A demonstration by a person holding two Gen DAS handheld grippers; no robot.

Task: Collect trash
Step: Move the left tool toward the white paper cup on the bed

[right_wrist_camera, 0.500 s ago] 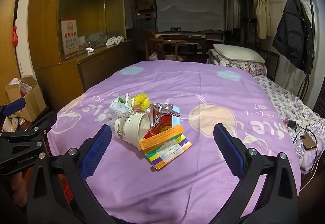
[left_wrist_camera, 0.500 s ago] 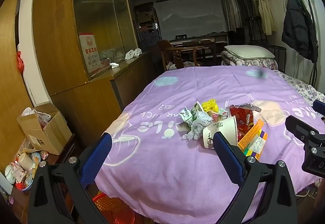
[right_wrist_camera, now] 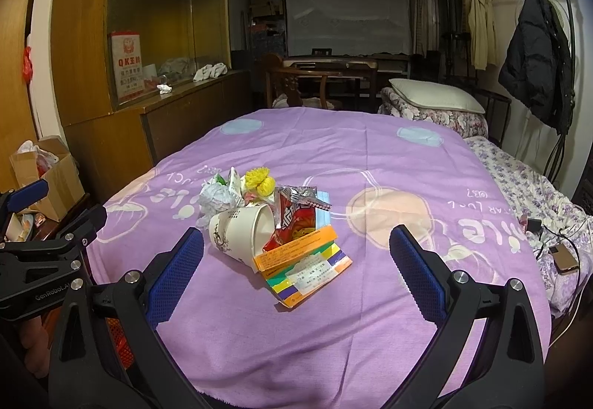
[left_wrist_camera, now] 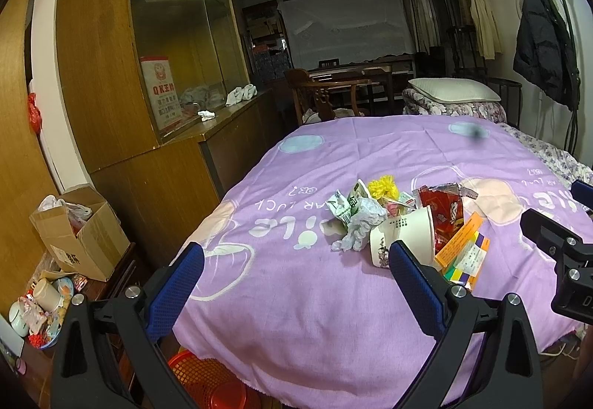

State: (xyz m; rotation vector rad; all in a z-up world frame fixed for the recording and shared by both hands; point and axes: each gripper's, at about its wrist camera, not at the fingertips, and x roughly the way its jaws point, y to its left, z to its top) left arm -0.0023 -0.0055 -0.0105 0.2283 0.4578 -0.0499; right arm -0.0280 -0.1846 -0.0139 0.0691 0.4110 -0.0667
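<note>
Red "QK" poster (right_wrist_camera: 126, 67) behind glass

Trash heap on purple bedspread (right_wrist_camera: 370, 157). White paper cup (right_wrist_camera: 241, 233) tipped on its side, central. Orange and striped cartons (right_wrist_camera: 307, 264) touching, in front of the cup. Red snack wrapper (right_wrist_camera: 292, 220) just beside. Crumpled tissue (right_wrist_camera: 215, 195), yellow pompom (right_wrist_camera: 259, 180) behind.

A dim room: a wooden cabinet (left_wrist_camera: 111, 82) with glass panels lines the left wall, a wooden armchair (left_wrist_camera: 326, 97) stands beyond, a black jacket (right_wrist_camera: 533, 68) hangs on a rack, and a pillow (right_wrist_camera: 433, 95) tops folded floral bedding.
</note>
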